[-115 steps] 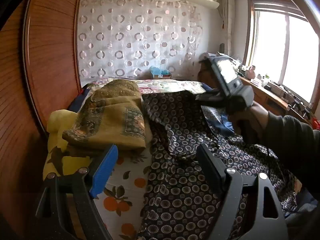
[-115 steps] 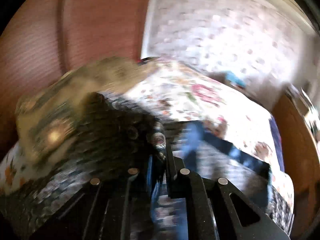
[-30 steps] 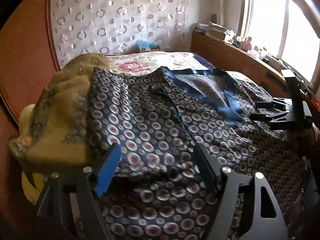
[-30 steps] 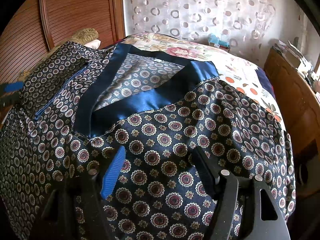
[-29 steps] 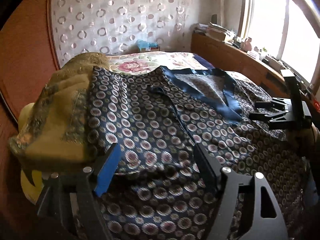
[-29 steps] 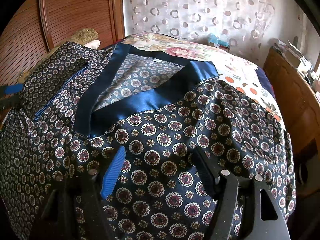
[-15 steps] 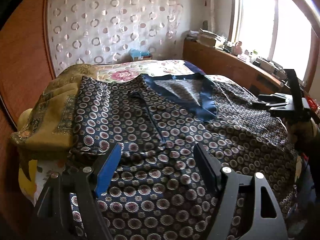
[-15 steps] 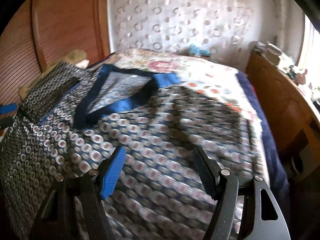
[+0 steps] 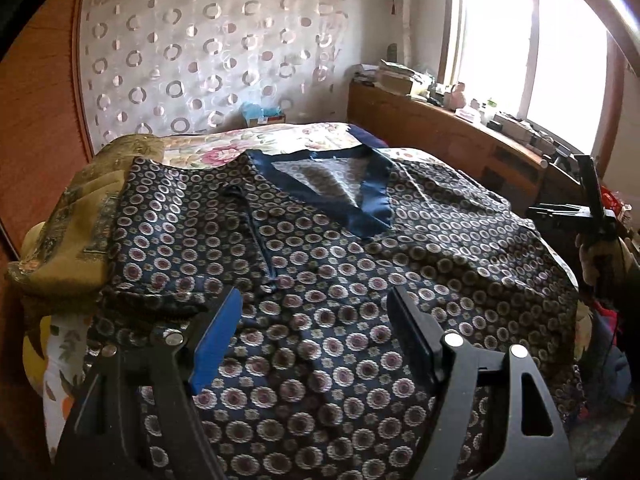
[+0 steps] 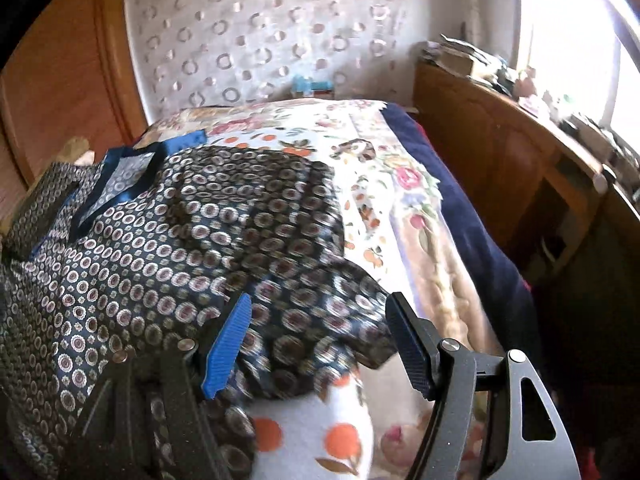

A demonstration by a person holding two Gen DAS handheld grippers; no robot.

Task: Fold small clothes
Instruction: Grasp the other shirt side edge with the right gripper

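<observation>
Patterned garment [image 9: 320, 264] spread flat beneath left hand-held gripper [image 9: 316, 336] and right hand-held gripper [image 10: 320, 340], both agape, empty

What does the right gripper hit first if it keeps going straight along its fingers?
Probably the patterned garment: its sleeve end lies between the open fingers of the right gripper in the right wrist view. Beyond that edge is the floral bedsheet. The frame is blurred and depth is unclear, so height above the cloth cannot be told.

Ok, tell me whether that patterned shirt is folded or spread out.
Spread, mostly: the shirt lies flat across the bed, collar showing, with only its left sleeve turned in.
</observation>
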